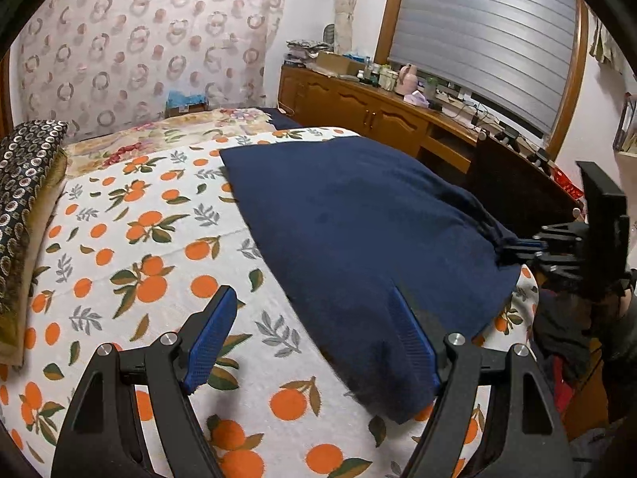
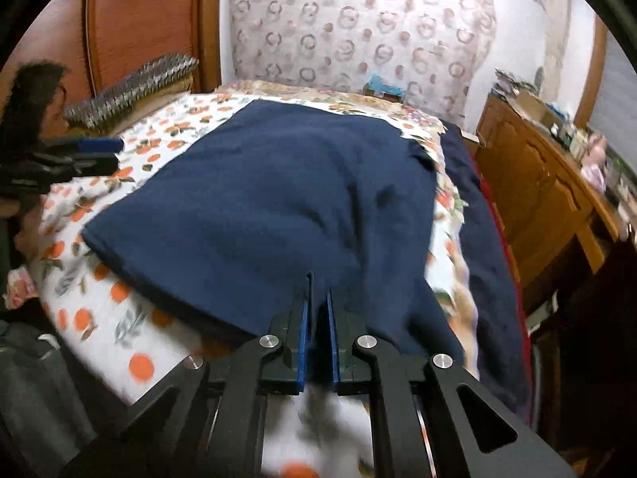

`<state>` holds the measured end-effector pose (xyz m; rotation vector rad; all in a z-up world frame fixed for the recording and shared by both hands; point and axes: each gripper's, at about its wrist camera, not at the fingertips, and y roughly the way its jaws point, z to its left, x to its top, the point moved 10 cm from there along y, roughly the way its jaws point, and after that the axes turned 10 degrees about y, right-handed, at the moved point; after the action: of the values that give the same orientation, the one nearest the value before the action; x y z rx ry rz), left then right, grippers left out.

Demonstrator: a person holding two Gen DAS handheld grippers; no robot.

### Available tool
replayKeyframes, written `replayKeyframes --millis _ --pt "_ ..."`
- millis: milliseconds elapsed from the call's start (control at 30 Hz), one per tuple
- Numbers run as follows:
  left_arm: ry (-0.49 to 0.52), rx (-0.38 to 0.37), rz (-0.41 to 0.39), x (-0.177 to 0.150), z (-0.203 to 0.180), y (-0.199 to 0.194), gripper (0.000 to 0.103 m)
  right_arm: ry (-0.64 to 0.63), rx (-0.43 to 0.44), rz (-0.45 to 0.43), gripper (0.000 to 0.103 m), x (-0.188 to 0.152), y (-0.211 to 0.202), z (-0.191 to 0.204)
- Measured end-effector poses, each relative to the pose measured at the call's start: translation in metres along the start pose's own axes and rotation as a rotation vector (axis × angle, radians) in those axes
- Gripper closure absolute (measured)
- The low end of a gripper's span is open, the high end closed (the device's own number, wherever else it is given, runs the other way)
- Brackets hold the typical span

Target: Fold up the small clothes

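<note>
On the bed: my navy garment [image 1: 358,239] lies flat across the orange-print sheet [image 1: 139,247], already squared into a broad panel.
Right hand-held gripper [image 2: 318,298]: jaws drawn narrow, pinching the near right edge of the garment; cloth sits between the blue pads [image 2: 303,330].
Left hand-held gripper [image 1: 314,322]: jaws wide, holding nothing; one pad is over bare sheet, the other over the garment's near left corner.
Key relation: the garment lies ahead of both my grippers, stretching away toward the patterned curtain [image 1: 151,40]; my left is right at its corner, so I judge that corner is the one to take next.
Long axis: hard to call under the fisheye; the panel looks about as wide as it is deep.
Left view only: my right gripper [image 1: 521,249] seen from the side, biting a bunched edge.
Right view only: the far edge and a second dark cloth [image 2: 485,247] beside the sheet.
Caution: the right view is blurred.
</note>
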<state>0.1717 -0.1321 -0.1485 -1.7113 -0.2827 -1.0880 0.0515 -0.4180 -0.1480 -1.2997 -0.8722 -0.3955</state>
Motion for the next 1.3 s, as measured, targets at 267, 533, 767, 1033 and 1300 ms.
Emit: replayKeyframes --millis 267,533,767,1033,1300 --pt "0.017 -0.028 0.018 -0.004 -0.018 0.006 0.024 0.106 -0.084 -0.098 0.048 -0.008 -0.049 -0.031" --pt "0.022 -0.043 0.064 -0.017 -0.026 0.011 0.024 0.192 -0.093 -0.059 0.046 -0.008 -0.017 -0.027" --pt "0.009 -0.115 0.098 -0.029 -0.037 0.015 0.038 0.251 -0.042 -0.062 0.032 0.002 -0.011 -0.032" --pt "0.015 -0.135 0.127 -0.038 -0.047 0.014 0.052 0.244 0.025 -0.001 0.032 -0.012 0.0 -0.017" --pt "0.022 -0.161 0.139 -0.043 -0.053 0.009 0.082 0.205 0.075 0.02 0.085 -0.012 -0.01 -0.004"
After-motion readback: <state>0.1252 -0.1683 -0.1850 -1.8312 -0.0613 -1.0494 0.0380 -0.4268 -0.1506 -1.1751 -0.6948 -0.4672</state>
